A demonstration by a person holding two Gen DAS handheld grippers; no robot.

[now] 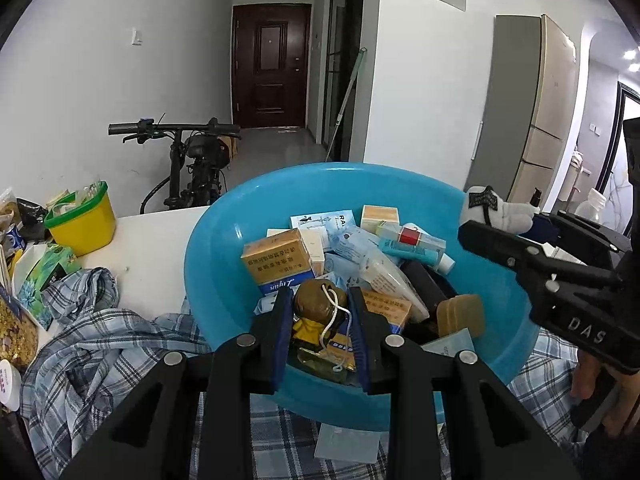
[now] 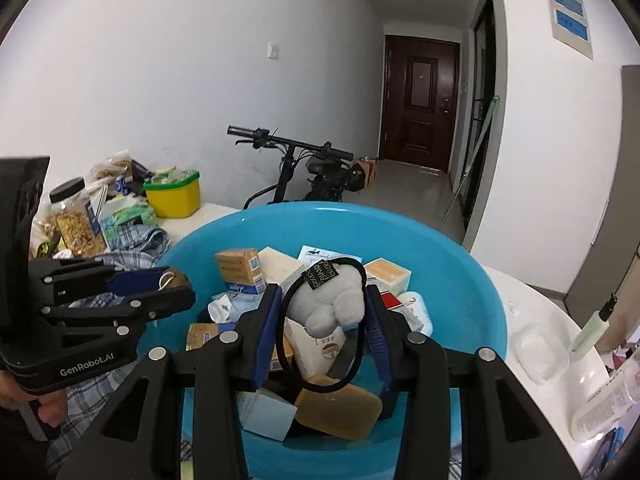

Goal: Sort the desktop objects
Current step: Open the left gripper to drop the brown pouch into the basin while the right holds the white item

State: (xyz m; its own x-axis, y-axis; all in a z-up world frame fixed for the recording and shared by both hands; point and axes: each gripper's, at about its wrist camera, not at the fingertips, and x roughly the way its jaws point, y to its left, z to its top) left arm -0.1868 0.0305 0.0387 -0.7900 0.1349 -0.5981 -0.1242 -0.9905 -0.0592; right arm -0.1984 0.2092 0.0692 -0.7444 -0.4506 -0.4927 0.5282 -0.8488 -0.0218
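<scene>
A blue plastic basin (image 1: 216, 264) (image 2: 472, 280) sits on a plaid cloth and holds several small boxes, tubes and packets. My left gripper (image 1: 318, 308) is shut on a small brown and yellow figurine (image 1: 316, 304) with a white cord, over the basin's near side. It also shows in the right wrist view (image 2: 168, 284) at the left. My right gripper (image 2: 322, 308) is shut on a white plush toy (image 2: 332, 304) with a black elastic loop and a black tag, above the basin. In the left wrist view it (image 1: 500, 220) hangs over the basin's right rim.
A white table (image 1: 156, 236) bears a yellow tub with a green rim (image 1: 82, 220), a plaid shirt (image 1: 80, 344), snack bags and a jar (image 2: 76, 224) at the left. Bottles (image 2: 592, 324) and a clear case stand at the right. A bicycle (image 1: 192, 160) stands behind.
</scene>
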